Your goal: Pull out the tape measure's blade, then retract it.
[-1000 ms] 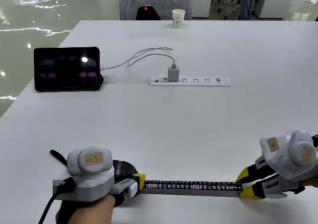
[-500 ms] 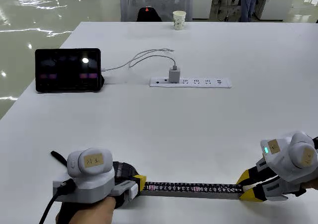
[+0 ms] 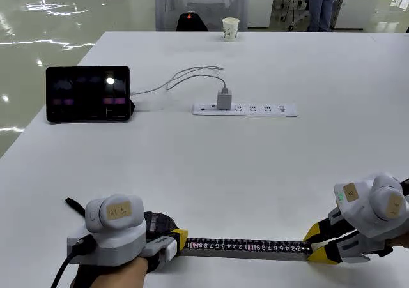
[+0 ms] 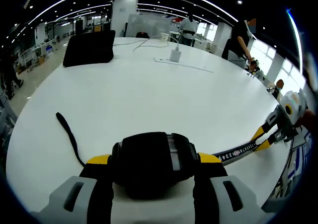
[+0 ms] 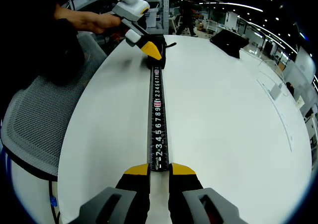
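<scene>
My left gripper is closed snugly around the black tape measure case at the near left of the white table. My right gripper, near right, is pinched almost closed on the tip of the blade, which lies flat between the two. A paper cup stands at the far edge, and I can't see inside it.

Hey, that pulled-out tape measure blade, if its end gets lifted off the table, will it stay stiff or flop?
The blade looks thin and narrow, stretched straight between the grippers, so lifted it would probably sag or buckle. It runs into the case clamped by the left gripper; released by the right gripper, it likely snaps back.
</scene>
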Demonstrator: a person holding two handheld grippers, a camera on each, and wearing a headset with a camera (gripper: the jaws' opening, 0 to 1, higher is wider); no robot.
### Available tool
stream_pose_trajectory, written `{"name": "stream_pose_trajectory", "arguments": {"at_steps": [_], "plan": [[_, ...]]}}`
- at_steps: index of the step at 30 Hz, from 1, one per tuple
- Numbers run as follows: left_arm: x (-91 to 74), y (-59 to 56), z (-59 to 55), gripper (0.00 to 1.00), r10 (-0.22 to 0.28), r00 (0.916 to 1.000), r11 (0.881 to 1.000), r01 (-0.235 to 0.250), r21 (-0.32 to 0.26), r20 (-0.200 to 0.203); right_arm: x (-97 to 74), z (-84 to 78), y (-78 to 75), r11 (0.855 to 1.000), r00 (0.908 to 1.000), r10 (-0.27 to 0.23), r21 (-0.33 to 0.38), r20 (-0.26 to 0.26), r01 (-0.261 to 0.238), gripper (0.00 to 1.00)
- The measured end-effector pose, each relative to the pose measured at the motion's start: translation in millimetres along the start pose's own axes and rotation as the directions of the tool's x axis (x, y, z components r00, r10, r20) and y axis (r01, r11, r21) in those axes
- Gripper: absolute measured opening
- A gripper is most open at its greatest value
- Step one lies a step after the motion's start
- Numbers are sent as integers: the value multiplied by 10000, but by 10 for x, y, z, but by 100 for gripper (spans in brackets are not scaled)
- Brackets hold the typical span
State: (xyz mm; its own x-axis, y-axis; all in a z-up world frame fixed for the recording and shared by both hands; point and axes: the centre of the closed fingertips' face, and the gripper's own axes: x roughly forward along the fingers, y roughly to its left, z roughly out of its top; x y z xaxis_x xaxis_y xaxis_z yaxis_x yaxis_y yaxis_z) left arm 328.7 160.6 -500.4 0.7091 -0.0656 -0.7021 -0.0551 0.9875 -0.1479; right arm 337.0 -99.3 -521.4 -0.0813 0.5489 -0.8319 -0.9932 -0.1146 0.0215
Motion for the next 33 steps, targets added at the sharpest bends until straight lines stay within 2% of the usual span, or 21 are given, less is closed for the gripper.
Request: {"name": "stream_pose_trajectory", "arguments": {"at_steps": [5,33], "plan": [[5,1,-3,60,-19,10000,10000,19,-34,-4,10,19,6,10000,10000,17,-1,40,-17,10],[-4,4,-2,60,-105,9999,9999,105,-129,-29,241,359,14,9998,9992,134,-181,378,-128,10]]}}
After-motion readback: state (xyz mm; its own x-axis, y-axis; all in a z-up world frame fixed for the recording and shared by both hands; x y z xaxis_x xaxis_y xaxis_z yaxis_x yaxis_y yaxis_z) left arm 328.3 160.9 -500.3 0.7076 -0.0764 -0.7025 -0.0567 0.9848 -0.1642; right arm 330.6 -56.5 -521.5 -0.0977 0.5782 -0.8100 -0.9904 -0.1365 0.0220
